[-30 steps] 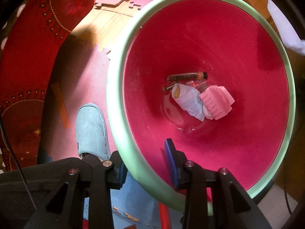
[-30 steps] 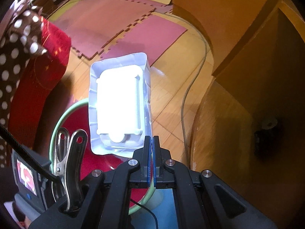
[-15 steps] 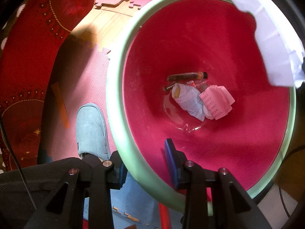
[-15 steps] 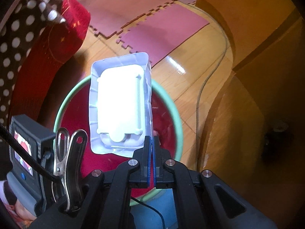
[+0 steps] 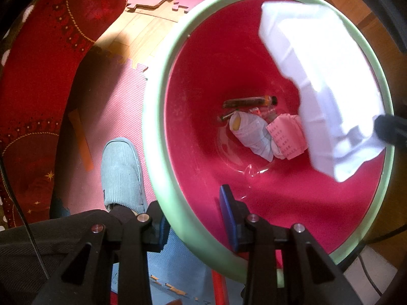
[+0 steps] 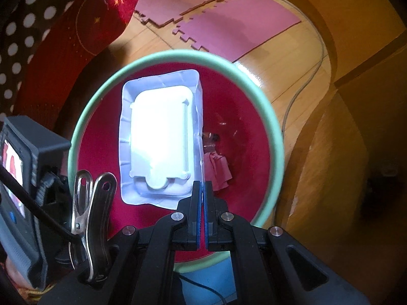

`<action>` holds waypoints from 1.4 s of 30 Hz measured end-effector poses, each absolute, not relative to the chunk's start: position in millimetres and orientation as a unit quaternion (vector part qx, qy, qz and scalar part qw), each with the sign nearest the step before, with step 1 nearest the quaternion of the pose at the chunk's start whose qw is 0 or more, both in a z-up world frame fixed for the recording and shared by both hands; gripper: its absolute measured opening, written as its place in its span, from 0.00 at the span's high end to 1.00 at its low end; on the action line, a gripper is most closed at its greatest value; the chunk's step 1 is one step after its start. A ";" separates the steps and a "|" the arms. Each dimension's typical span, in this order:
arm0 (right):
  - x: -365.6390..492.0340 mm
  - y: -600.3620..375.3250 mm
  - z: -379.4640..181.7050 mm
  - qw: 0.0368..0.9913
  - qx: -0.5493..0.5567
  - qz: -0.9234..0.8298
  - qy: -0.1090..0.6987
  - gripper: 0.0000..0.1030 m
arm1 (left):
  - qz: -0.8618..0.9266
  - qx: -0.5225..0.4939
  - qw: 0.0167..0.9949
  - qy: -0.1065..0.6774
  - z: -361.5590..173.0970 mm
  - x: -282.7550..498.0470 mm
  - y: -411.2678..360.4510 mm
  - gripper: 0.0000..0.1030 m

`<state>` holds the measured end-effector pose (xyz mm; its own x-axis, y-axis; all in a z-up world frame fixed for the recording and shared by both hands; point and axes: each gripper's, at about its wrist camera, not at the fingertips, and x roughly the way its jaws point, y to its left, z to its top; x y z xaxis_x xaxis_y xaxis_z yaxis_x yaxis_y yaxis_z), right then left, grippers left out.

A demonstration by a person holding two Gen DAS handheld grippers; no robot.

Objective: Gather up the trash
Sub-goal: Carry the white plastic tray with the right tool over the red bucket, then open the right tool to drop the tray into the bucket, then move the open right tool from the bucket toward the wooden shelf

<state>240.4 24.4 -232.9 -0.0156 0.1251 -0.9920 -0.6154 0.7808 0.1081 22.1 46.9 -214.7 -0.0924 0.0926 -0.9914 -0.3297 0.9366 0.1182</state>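
Behind white tray, half-hidden pink paper.

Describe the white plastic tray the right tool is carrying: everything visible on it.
The white plastic tray is a thin, moulded rectangular package insert: a wide flat flange with ribbed, slightly crumpled edges around a raised rounded-rectangle centre with a small tab bump at the near end. It glares bright, so fine detail is washed out. The right tool, shut, pinches its near corner edge and holds it hanging above the mouth of the red bin, inside the mint-green rim. Nothing else seems to touch it; the trash below lies clear of it.
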 end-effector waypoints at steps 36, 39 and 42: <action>235.9 43.8 -289.9 0.656 -0.199 0.265 0.678 0.70 | 0.159 -0.083 0.668 0.722 -213.0 22.2 47.3 0.65; 232.0 38.6 -287.5 0.659 -0.198 0.263 0.677 0.69 | 0.159 -0.083 0.668 0.722 -213.1 21.9 47.2 0.65; 230.6 33.3 -282.7 0.662 -0.192 0.262 0.675 0.69 | 0.159 -0.083 0.668 0.722 -213.1 21.9 47.2 0.65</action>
